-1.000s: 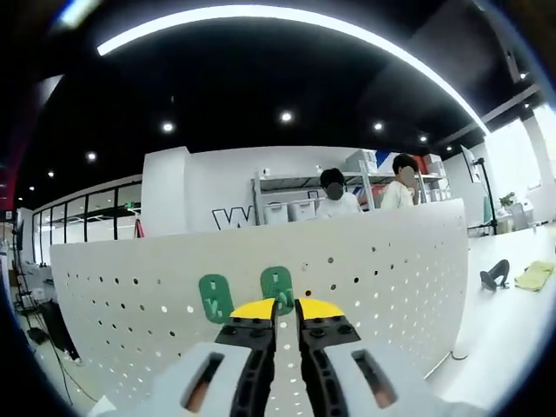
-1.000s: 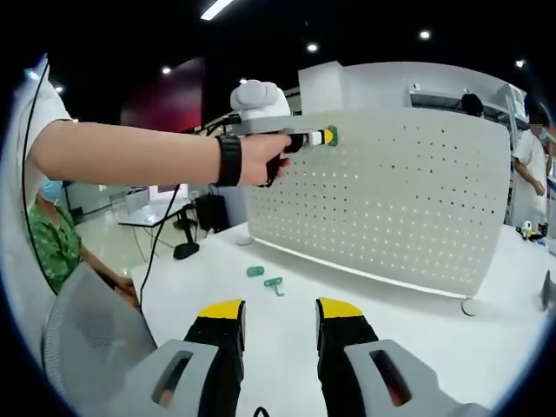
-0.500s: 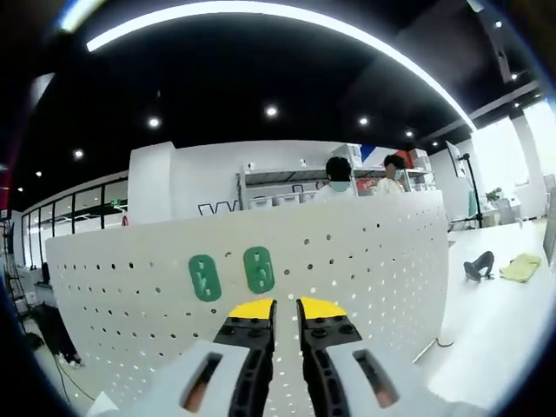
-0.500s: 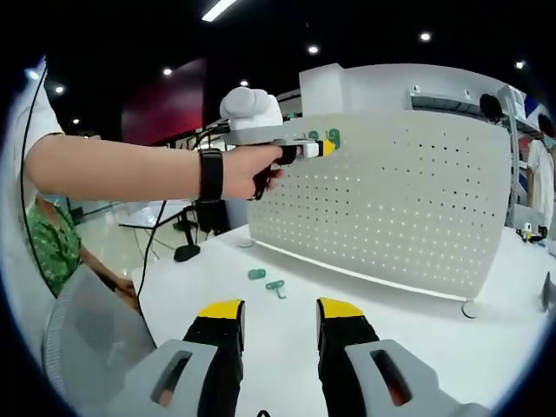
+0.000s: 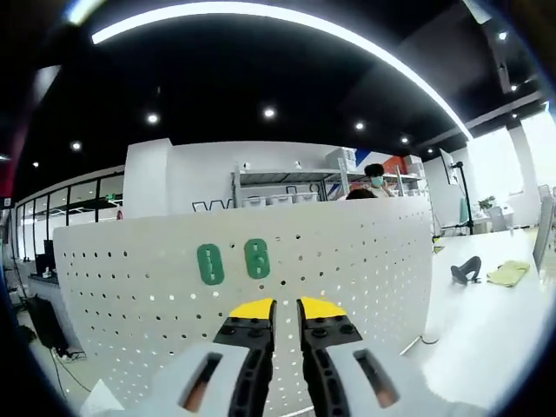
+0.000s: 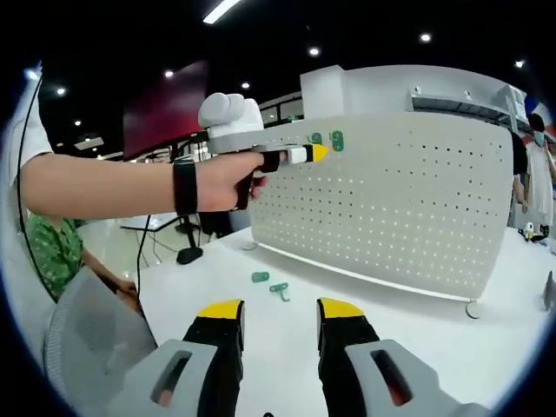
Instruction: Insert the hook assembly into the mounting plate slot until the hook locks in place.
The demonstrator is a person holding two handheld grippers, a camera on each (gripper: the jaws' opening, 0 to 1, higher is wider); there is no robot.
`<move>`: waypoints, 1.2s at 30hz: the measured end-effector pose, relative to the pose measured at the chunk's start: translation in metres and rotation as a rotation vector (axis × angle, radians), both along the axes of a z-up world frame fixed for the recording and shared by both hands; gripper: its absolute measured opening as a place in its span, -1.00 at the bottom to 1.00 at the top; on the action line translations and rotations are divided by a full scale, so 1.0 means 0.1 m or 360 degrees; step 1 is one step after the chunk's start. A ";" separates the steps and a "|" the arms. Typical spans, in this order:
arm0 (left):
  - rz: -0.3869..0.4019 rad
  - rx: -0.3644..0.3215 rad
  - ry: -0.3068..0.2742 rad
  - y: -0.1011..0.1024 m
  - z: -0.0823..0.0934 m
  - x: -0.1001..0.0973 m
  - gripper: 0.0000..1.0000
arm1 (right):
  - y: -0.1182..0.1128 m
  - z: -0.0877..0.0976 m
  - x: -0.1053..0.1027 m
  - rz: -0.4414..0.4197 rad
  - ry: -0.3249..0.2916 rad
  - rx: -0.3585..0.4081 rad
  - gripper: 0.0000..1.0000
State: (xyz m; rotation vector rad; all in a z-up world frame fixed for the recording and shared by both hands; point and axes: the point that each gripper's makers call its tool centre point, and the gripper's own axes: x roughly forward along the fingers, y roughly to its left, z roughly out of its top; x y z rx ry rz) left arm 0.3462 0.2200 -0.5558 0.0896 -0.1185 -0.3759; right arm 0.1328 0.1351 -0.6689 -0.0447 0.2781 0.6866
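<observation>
Two green hook plates (image 5: pixel 233 262) sit side by side high on the white pegboard (image 5: pixel 365 261), flat against its face; each is a rounded oblong of smooth plastic with a paler mark down its middle. In the right gripper view the same pair (image 6: pixel 327 139) shows near the board's top edge, just past the tip of the left gripper (image 6: pixel 306 154).

The pegboard is a matte white panel, gently curved, with a regular grid of small round holes, standing upright on the table.

Left gripper (image 5: pixel 276 310): yellow-tipped black jaws, narrow gap, nothing between them; they point at the board below the plates and are apart from it. In the right gripper view a person's hand (image 6: pixel 228 178) holds this gripper level, a black wristband (image 6: pixel 183 184) on the forearm.

Right gripper (image 6: pixel 280 314): jaws spread wide, empty, low over the white table (image 6: pixel 417 330).

On the table, in front of the board's foot, lie two more small green pieces: a rounded one (image 6: pixel 259 277) and a T-shaped hook (image 6: pixel 280 289), just beside each other and well apart from both grippers.

Table surface is smooth, glossy white. To the right in the left gripper view lie a dark curved object (image 5: pixel 466 269) and a yellow-green cloth (image 5: pixel 506 274).

Room: dark ceiling with round spotlights and a long curved light strip (image 5: pixel 287 26); white wall with shelving (image 5: pixel 287 187) behind the board; a person (image 5: pixel 375 177) beyond its top edge.
</observation>
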 end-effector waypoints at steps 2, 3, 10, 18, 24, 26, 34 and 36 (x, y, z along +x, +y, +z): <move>-0.0015 -0.0006 0.0010 0.01 -0.01 -0.02 -0.80 | 0.01 0.00 -0.01 0.0004 0.0000 0.0000 -0.34; -0.0032 -0.0004 0.0012 0.01 -0.01 -0.04 -0.80 | 0.02 0.02 -0.01 0.0010 -0.0004 0.0009 -0.34; -0.0150 0.0052 0.0008 -0.02 -0.10 -0.17 -0.86 | 0.05 0.03 0.01 0.0023 -0.0011 0.0028 -0.34; -0.0239 0.0070 0.0069 0.07 -0.29 -0.29 -0.87 | 0.11 0.03 0.04 0.0045 -0.0008 0.0033 -0.34; -0.0223 0.0079 0.0133 0.21 -0.46 -0.37 -0.86 | 0.16 0.02 0.06 0.0065 -0.0006 0.0040 -0.34; -0.0221 0.0074 0.0145 0.24 -0.50 -0.40 -0.87 | 0.18 0.01 0.06 0.0077 -0.0003 0.0040 -0.34; -0.0211 0.0138 0.0307 0.34 -0.89 -0.50 -0.85 | 0.18 -0.01 0.05 0.0090 0.0004 0.0046 -0.34; -0.0207 0.0149 0.0354 0.36 -1.00 -0.53 -0.84 | 0.19 -0.02 0.04 0.0095 0.0006 0.0045 -0.34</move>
